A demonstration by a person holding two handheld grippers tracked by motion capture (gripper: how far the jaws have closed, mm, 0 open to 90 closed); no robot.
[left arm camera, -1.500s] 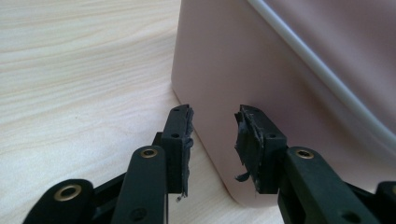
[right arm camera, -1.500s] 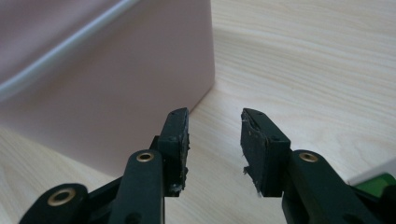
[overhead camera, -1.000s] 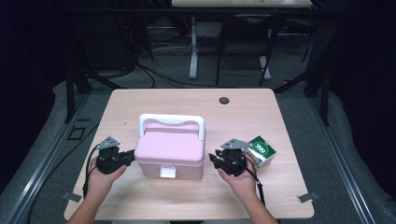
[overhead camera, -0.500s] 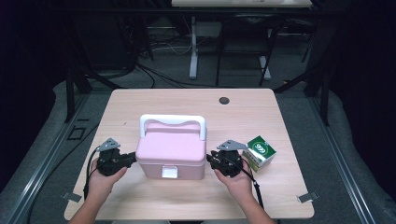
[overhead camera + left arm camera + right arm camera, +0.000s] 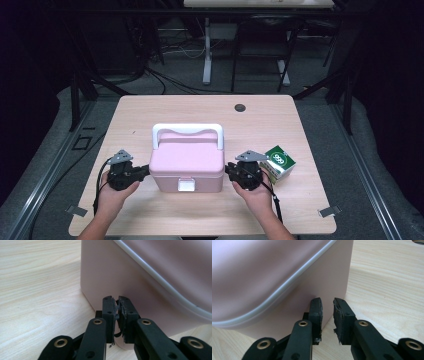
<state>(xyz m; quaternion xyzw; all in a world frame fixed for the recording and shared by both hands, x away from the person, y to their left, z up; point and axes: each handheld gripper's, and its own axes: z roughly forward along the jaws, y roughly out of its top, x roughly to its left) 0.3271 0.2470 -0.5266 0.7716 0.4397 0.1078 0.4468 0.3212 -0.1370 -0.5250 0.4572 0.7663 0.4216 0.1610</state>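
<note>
A pink lunch box (image 5: 187, 160) with a white handle (image 5: 187, 131) and a white front latch (image 5: 187, 185) stands at the table's front middle. My left gripper (image 5: 146, 172) points at its left side wall (image 5: 150, 277). Its jaws have just been closing and the tips (image 5: 117, 300) are all but together against the wall, with nothing between them. My right gripper (image 5: 228, 169) points at the right side wall (image 5: 262, 277). Its jaws have also been closing, and a narrow empty gap is left between the tips (image 5: 327, 302), which are at the wall.
A small green and white carton (image 5: 278, 162) lies just right of my right hand. The light wooden table (image 5: 200, 107) has a dark round hole (image 5: 240, 107) near its far edge. Dark floor, cables and stand legs lie beyond it.
</note>
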